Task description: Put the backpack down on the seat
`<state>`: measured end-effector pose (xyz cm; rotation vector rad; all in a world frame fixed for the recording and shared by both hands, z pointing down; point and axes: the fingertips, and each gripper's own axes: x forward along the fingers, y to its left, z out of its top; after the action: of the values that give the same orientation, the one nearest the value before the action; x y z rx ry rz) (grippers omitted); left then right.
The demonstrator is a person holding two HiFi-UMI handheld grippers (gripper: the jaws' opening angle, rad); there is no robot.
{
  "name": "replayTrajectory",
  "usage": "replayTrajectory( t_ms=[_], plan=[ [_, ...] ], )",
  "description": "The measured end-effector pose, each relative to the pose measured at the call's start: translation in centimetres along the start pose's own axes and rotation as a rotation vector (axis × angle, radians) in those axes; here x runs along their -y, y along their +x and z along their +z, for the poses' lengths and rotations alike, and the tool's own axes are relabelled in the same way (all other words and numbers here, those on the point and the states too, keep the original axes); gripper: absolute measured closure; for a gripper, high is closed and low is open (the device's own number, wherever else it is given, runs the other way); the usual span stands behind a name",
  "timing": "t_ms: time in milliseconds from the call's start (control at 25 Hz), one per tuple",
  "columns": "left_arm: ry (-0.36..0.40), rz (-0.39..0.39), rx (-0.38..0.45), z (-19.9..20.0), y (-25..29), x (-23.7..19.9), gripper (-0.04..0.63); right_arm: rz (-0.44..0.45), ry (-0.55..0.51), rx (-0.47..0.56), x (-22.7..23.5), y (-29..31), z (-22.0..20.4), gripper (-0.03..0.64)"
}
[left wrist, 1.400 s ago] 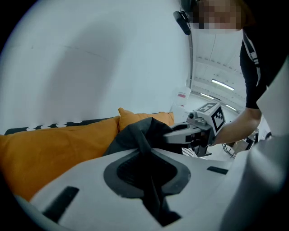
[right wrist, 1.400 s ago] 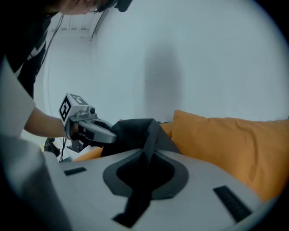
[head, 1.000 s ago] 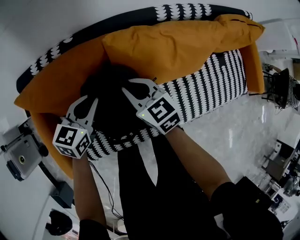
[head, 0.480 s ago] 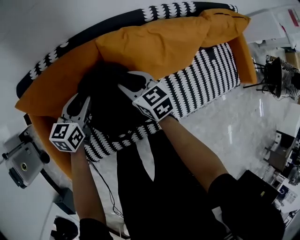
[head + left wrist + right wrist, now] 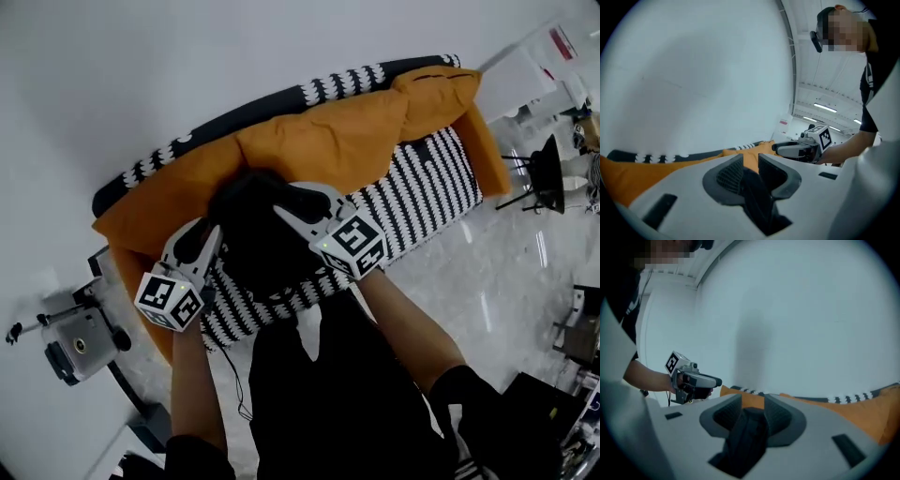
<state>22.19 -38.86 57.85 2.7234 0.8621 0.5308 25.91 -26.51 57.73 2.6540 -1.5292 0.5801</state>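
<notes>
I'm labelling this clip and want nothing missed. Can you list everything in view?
sofa: one, black-and-white patterned, against the wall
cushions: count unclear, orange, along the sofa's back
backpack: one, black, on the sofa's left half
boxy device: one, grey, beside the sofa's left end
stand: one, black, on the floor at right
left gripper: one, white, at the backpack's left edge; jaws just opened, dark strip between them
right gripper: one, white, over the backpack; jaws just opened, dark strip between them
forearms: two, bare, below the grippers
</notes>
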Motion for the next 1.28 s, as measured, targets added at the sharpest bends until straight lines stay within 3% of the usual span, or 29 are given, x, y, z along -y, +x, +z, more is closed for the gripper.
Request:
replayTrajectory(
  t_ms=[80,240,320,400,640,840,1040,1280],
  plan=[
    [0.048,-0.042,0.036,3.3,-1.1,1.8,0.523,0.017,-0.033,0.056,-1.4,-1.0,3.4,0.465],
    [0.151,-0.107,0.125,10.5,-3.4,5.1,0.55,0.058,-0.09,0.184,-3.7,-3.4,11.0,0.477],
    [0.185,-0.14,0.169,13.9,-4.9,7.1,0.558,0.062,-0.129,0.25,-4.8,-5.3,14.9,0.516],
    [0.214,-0.174,0.202,16.4,-6.3,9.1,0.563,0.059,-0.186,0.296,-5.9,-7.4,18.1,0.556],
    [0.34,-0.2,0.235,22.3,-9.8,13.9,0.572,0.089,-0.311,0.427,-9.2,-13.6,25.6,0.581],
    [0.414,-0.181,0.287,24.9,-12.0,17.7,0.574,0.209,-0.367,0.499,-12.2,-17.5,27.6,0.586],
    [0.433,-0.146,0.349,26.2,-13.4,22.2,0.574,0.281,-0.382,0.445,-11.9,-20.9,25.9,0.588],
    [0.513,-0.113,0.387,26.3,-14.1,28.4,0.574,0.395,-0.389,0.509,-13.0,-26.9,25.4,0.588]
  ],
)
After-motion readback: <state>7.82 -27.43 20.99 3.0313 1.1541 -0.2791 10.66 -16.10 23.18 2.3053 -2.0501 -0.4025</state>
